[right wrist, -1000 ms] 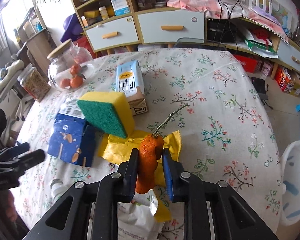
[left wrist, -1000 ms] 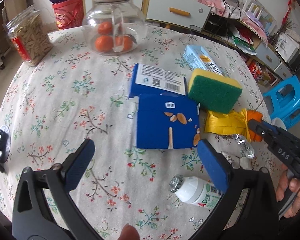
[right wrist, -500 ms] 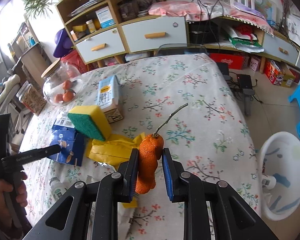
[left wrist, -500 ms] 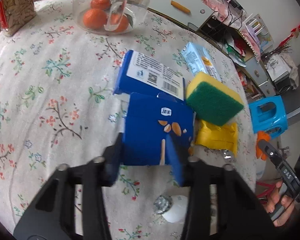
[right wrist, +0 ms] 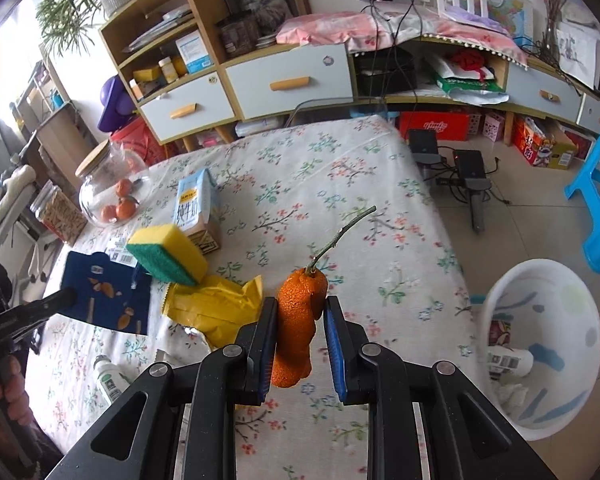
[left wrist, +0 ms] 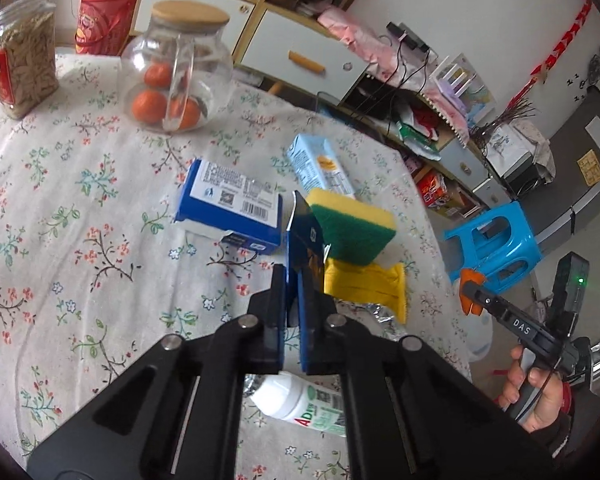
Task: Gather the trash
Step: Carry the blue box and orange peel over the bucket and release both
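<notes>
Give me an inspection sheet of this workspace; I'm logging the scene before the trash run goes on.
Surface: round table under a floral cloth.
Job's things: orange peel with stem, dark blue wrapper, yellow wrapper, white bottle lying down, white bin on the floor holding some trash.
Clutter: sponge, milk carton, blue box, glass jar of oranges, snack jar.
Grippers: right gripper holds the peel over the table edge; left gripper pinches the blue wrapper, lifted on edge.
Cables: on the shelf and floor behind the table.
Surroundings: cabinets, blue stool.
</notes>
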A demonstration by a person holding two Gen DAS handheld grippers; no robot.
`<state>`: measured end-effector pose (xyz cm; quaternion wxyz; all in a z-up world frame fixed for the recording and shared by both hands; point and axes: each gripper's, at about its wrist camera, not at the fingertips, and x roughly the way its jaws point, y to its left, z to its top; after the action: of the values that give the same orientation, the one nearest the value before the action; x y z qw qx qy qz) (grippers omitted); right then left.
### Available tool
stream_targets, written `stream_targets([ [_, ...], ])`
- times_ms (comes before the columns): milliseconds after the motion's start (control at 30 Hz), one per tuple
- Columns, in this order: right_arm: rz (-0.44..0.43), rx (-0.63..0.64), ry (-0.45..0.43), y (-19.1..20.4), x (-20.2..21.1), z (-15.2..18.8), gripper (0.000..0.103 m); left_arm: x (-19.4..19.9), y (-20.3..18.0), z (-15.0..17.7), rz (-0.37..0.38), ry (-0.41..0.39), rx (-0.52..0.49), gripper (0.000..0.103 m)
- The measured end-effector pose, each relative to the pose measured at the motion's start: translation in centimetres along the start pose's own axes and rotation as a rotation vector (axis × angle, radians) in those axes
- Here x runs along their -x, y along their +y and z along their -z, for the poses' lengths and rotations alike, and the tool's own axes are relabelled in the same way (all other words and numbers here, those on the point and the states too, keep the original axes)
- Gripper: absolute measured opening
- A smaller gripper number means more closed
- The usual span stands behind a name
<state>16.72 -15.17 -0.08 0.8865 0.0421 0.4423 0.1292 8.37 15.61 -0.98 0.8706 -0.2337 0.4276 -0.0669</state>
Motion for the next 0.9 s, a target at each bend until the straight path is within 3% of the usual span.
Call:
stream_targets([
  [200, 0.013, -0.027, -0.028, -2.3, 2.0, 0.1, 0.024, 1.3, -1.8, -0.4, 0.015, -0.063, -0.042, 0.006],
  [400, 0.039, -0.060, -0.049, -5.1, 4.4, 0.8, 0.024, 1.1, -4.3, 0.0, 0.063, -0.069, -0.071, 0.006],
  [900, 0.161, -0.268, -0.089, -16.6, 10.7, 4.0, 0.024, -4.4, -16.9, 2.4, 0.175, 0.040, -0.292, 0.006],
])
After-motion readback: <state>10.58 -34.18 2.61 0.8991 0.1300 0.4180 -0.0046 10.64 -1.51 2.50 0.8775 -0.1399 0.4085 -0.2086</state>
